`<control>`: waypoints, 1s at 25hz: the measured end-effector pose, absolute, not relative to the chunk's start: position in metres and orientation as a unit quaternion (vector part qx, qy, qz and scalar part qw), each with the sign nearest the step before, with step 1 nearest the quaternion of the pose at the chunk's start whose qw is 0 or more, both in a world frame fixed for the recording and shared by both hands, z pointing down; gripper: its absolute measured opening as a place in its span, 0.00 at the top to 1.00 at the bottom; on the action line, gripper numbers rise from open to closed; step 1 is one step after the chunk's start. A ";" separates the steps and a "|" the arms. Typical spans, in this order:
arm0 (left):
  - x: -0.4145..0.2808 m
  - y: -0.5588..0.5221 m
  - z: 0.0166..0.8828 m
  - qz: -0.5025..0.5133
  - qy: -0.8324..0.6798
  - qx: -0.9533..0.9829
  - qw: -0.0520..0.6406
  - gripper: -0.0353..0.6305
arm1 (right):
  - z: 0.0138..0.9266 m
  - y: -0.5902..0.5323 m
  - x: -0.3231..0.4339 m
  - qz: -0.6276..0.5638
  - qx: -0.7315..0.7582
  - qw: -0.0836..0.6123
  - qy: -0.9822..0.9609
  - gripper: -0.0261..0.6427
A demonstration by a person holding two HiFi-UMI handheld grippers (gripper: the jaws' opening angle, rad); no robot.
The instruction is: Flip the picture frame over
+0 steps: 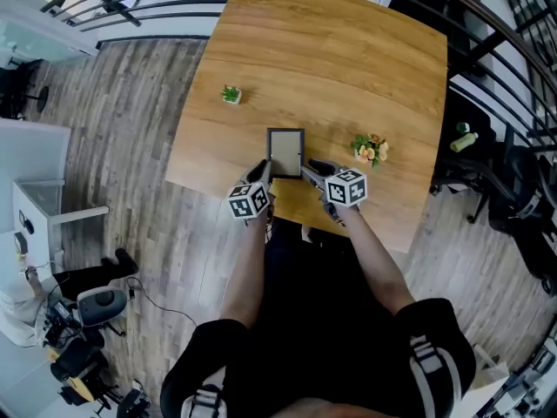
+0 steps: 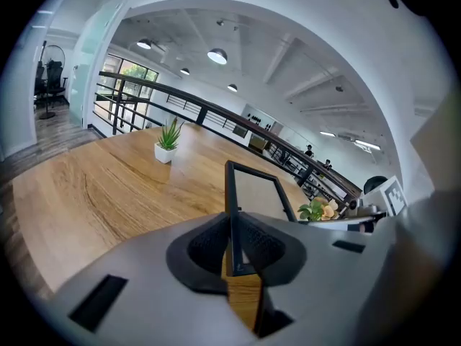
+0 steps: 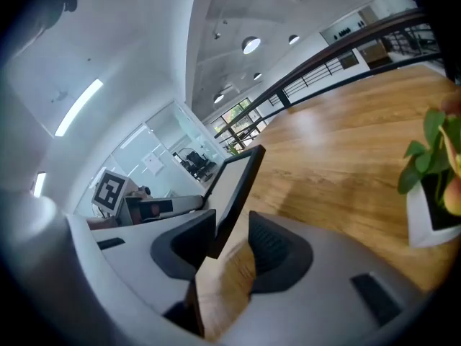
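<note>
The picture frame (image 1: 285,151), dark-rimmed with a pale beige panel, lies near the front edge of the wooden table (image 1: 331,50), its near end raised. My left gripper (image 1: 264,171) is shut on the frame's near left corner; in the left gripper view the dark rim (image 2: 232,215) sits pinched between the pads (image 2: 205,247). My right gripper (image 1: 312,169) is at the near right corner. Its jaws stand open around the frame (image 3: 234,182), which rests against the left pad (image 3: 189,240) with a gap to the right one.
A small green plant in a white pot (image 1: 231,95) stands to the far left of the frame. A pot of orange flowers (image 1: 371,150) is close on the right. Black railings (image 1: 130,11) and chairs (image 1: 522,190) surround the table, whose front edge lies just under my grippers.
</note>
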State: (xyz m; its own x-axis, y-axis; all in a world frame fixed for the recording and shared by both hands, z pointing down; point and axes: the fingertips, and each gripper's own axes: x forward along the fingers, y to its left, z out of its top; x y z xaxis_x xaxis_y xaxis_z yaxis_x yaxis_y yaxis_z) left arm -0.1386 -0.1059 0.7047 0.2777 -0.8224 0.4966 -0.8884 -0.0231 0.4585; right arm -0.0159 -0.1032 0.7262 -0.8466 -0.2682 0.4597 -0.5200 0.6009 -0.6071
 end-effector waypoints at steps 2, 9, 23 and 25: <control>-0.137 -0.106 0.696 0.038 -0.599 0.721 0.346 0.85 | 0.726 -0.098 -0.018 0.402 0.213 0.154 -0.877 0.73; -0.130 -0.101 0.670 0.030 -0.597 0.739 0.310 0.85 | 0.713 -0.092 -0.025 0.438 0.183 0.120 -0.872 0.74; -0.113 -0.099 0.654 0.025 -0.604 0.745 0.282 0.86 | 0.676 -0.087 -0.009 0.515 0.137 0.026 -0.846 0.85; -0.108 -0.099 0.652 0.027 -0.603 0.747 0.279 0.86 | 0.674 -0.087 -0.004 0.518 0.135 0.025 -0.844 0.86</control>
